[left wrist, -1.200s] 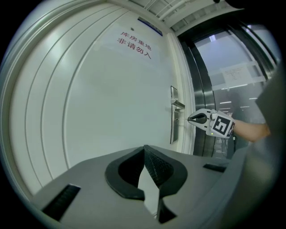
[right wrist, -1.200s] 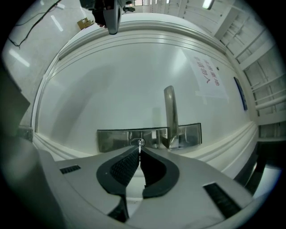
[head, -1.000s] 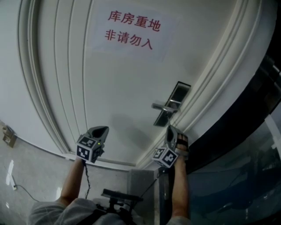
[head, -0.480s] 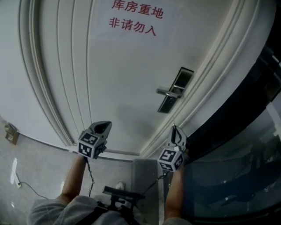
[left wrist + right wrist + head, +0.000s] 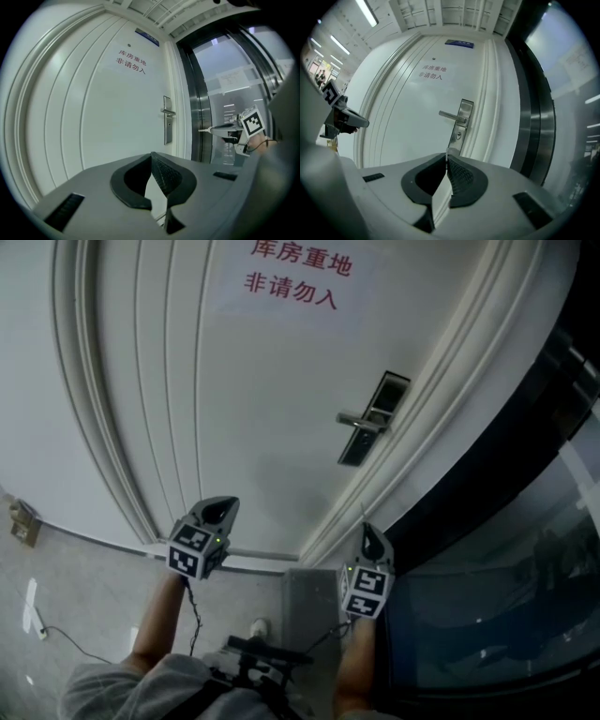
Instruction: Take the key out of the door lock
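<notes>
**Desk:** Where do we stand?

**Me:** I'm facing the white door [image 5: 262, 427] from well back. The lock plate [image 5: 373, 418] sits near the door's right edge, and the handle [image 5: 359, 421] sticks out level to the left.

**Desk:** Grippers?

**Me:** My left gripper [image 5: 151, 157] is pinched together on nothing and hangs idle, low in front of the door. My right gripper [image 5: 447, 157] is closed down narrow on the key [image 5: 205, 130], well apart from the plate.

**Desk:** So it's out?

**Me:** I judge so. In the right gripper view the keyhole [image 5: 458, 135] under the handle looks bare: a round cylinder with nothing in it. The pull is done. As I read it, all that's left is to set the key somewhere, and the task names no place.

**Desk:** Which way does it point?

**Me:** In the left gripper view it pokes past the right jaw tips as a thin spike. Its long axis is in line with the jaws, roughly level, with the tip toward the door. In the right gripper's own view I see it edge-on, just a pale sliver, so I can't tell which way the teeth face.
</notes>
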Demonstrator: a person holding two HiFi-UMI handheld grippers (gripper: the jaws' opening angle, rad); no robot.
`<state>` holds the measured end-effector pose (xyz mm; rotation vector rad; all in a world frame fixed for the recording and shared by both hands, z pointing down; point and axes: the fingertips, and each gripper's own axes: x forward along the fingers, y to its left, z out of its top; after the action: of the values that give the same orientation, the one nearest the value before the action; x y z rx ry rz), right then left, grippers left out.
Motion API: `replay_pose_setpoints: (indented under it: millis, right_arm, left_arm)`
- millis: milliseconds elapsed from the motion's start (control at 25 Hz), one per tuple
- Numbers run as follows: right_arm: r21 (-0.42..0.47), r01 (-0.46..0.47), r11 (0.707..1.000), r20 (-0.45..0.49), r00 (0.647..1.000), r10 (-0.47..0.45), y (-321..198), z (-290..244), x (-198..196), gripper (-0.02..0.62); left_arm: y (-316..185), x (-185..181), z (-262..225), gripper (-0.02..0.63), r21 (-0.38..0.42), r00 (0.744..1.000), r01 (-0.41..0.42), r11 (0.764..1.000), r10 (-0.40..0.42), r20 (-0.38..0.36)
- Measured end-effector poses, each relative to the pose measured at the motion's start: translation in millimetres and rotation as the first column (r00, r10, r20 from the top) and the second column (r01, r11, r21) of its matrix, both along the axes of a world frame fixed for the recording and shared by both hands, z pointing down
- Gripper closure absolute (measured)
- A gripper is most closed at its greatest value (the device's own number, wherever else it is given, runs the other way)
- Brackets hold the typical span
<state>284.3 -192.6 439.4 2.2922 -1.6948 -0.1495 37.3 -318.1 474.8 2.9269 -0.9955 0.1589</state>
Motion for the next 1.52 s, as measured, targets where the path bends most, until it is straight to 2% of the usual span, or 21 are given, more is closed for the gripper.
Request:
replay_pose_setpoints:
  millis: [200,520,760,1520]
  right_arm:
    - [0.028,-0.001,1.000,0.093,0.996,-0.002,20,10,-12,0.575]
    - [0.062,0.027,0.998,0.125,0.992,-0.035,42,23,-46,0.575]
    - [0.071,0.025,0.997,0.114,0.993,-0.033,47,24,-60,0.574]
    - [0.044,0.001,0.999,0.114,0.993,-0.006,49,32,-65,0.575]
  left_arm:
    - [14,-5,-1,0.614,0.014,1.000,-0.003,1.000,0.003,-0.005]
    - [30,-18,-1,0.614,0.055,0.999,0.035,0.998,-0.034,-0.024]
    - [37,-23,-2,0.614,0.064,0.999,0.028,0.998,-0.026,-0.032]
    - [38,-25,2,0.614,0.073,1.000,0.010,0.997,-0.009,-0.014]
